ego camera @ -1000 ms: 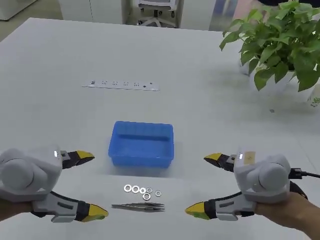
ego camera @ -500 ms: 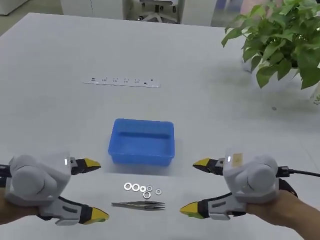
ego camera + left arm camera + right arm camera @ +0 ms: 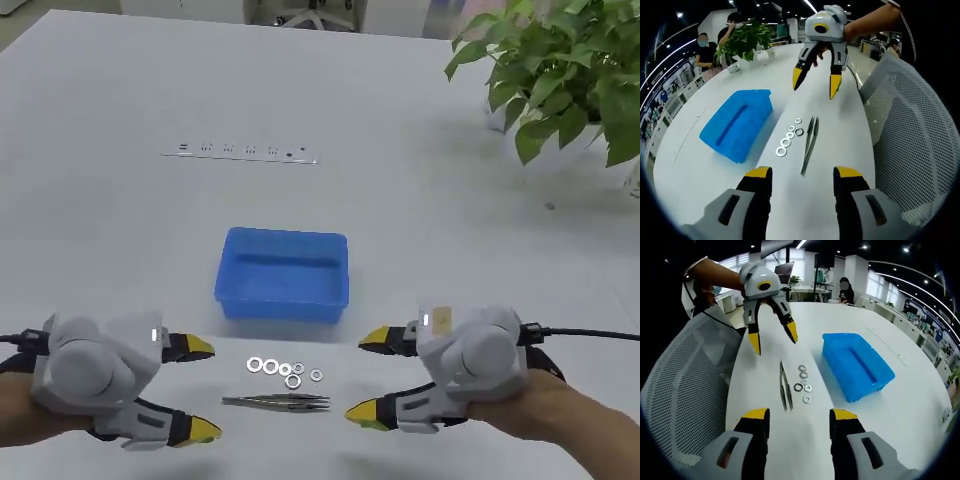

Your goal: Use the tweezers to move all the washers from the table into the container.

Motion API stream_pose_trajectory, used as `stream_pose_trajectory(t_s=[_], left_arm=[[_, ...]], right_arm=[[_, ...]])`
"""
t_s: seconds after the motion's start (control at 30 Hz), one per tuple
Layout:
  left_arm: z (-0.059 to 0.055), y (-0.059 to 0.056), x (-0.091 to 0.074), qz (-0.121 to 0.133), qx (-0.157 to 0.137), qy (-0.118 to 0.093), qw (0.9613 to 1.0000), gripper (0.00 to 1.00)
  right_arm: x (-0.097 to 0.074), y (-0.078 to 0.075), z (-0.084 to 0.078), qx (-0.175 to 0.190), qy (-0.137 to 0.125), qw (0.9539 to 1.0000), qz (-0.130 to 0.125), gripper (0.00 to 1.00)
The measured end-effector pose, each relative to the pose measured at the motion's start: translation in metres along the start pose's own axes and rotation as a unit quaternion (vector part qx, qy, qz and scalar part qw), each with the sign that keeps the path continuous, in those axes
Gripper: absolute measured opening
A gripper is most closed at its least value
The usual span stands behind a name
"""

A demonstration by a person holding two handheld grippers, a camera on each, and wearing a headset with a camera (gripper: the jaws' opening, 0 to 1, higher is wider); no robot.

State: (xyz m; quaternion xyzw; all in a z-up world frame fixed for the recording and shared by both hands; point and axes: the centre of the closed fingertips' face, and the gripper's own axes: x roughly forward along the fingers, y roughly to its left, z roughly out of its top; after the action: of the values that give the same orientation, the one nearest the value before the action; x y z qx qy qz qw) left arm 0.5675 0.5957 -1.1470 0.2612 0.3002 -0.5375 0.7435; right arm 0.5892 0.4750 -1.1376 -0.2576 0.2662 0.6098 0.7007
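Observation:
Steel tweezers (image 3: pixel 277 401) (image 3: pixel 809 143) (image 3: pixel 785 384) lie flat on the white table near its front edge. Just behind them sits a short row of several washers (image 3: pixel 284 369) (image 3: pixel 789 135) (image 3: pixel 803 384). A blue container (image 3: pixel 283 273) (image 3: pixel 736 123) (image 3: pixel 858 363) stands behind the washers and looks empty. My left gripper (image 3: pixel 202 388) (image 3: pixel 800 177) hovers open to the left of the tweezers. To their right my right gripper (image 3: pixel 372 375) (image 3: pixel 796 418) is open too, holding nothing.
A white power strip (image 3: pixel 240 152) lies further back on the table (image 3: pixel 420 200). A potted plant (image 3: pixel 560 70) stands at the back right. A mesh office chair (image 3: pixel 910 130) (image 3: pixel 687 375) is at the table's near edge. People stand in the background.
Both grippers have drawn slightly inward toward the tweezers. The head camera has tilted, shifting the whole scene. Tweezers, washers and container lie where they were.

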Motion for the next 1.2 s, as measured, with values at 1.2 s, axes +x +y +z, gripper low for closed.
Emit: stream_pose_trajectory(t_s=[1.2], left_arm=[[-0.012,-0.001,0.03,-0.034,0.041,0.062,0.9967,0.2]], right_arm=[[0.054,0.025,0.0,-0.082,0.069,0.9913,0.076,0.19]])
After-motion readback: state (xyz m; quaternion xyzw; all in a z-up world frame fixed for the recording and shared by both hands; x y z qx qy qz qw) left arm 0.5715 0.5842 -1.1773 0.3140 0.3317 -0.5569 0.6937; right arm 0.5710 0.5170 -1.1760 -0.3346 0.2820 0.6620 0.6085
